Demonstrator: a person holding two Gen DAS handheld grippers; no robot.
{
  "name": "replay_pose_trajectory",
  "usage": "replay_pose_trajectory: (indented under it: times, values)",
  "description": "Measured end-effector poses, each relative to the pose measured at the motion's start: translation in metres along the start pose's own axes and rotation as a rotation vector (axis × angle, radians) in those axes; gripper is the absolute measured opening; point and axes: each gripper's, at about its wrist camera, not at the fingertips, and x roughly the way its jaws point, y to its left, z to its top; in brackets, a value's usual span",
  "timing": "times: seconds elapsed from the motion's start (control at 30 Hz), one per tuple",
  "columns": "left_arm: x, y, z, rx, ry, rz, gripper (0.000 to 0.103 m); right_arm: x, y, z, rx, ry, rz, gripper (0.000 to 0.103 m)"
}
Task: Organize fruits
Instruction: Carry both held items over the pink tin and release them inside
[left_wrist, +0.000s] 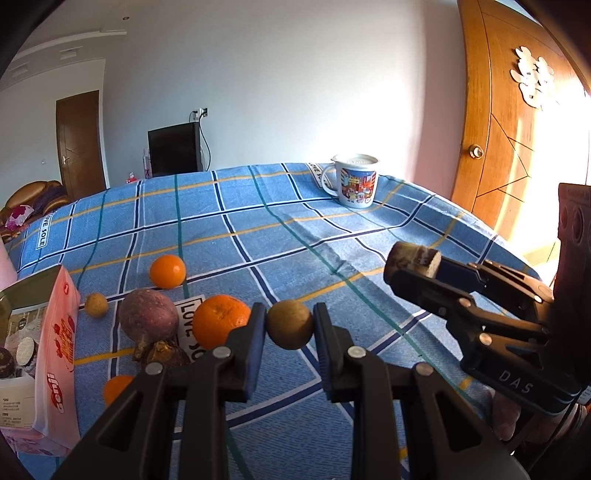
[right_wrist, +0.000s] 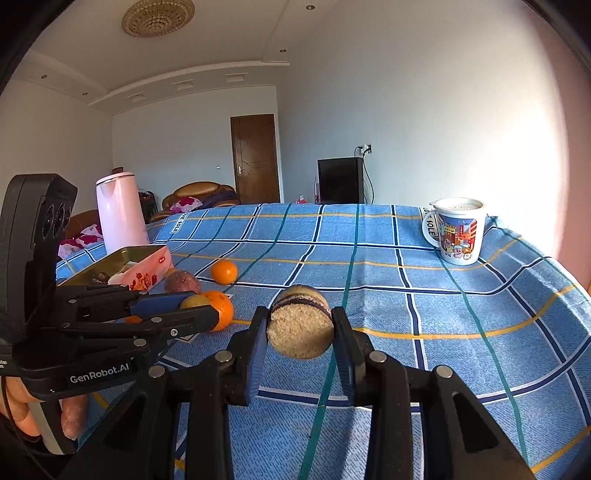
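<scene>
Blue checked cloth (left_wrist: 295, 221); longan (left_wrist: 289, 328) clamped in left tool (left_wrist: 289, 325), cut piece (right_wrist: 300, 328) in right tool (right_wrist: 300, 332).

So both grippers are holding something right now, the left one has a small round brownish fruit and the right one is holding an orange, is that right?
Not quite. The right gripper is shut on a cut piece of dark-skinned fruit with pale grainy flesh, not an orange; the right wrist view shows it. The oranges lie on the blue checked tablecloth. The left gripper does hold the small round brownish fruit.

mug (left_wrist: 356, 182); pink kettle (right_wrist: 121, 214); television (left_wrist: 175, 149)
</scene>
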Motion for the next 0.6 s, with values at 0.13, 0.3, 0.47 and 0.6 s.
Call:
replay_pose_trajectory:
  times: [0.13,0.3,0.47,0.6]
  values:
    - [-0.006,0.001,-0.002,0.012,-0.020,0.017,0.027,-0.005,0.001,0.000,-0.004,-0.031,-0.014,0.035]
    - [-0.010,0.006,-0.002,0.008,-0.037,0.027,0.027,-0.005,0.001,0.001,-0.002,-0.034,-0.032,0.035]
    - [-0.016,0.012,-0.002,0.001,-0.055,0.033,0.027,-0.009,0.004,0.001,-0.020,-0.055,-0.052,0.035]
    - [-0.026,0.019,-0.002,-0.007,-0.075,0.043,0.027,-0.009,0.009,0.005,-0.027,-0.049,-0.041,0.036]
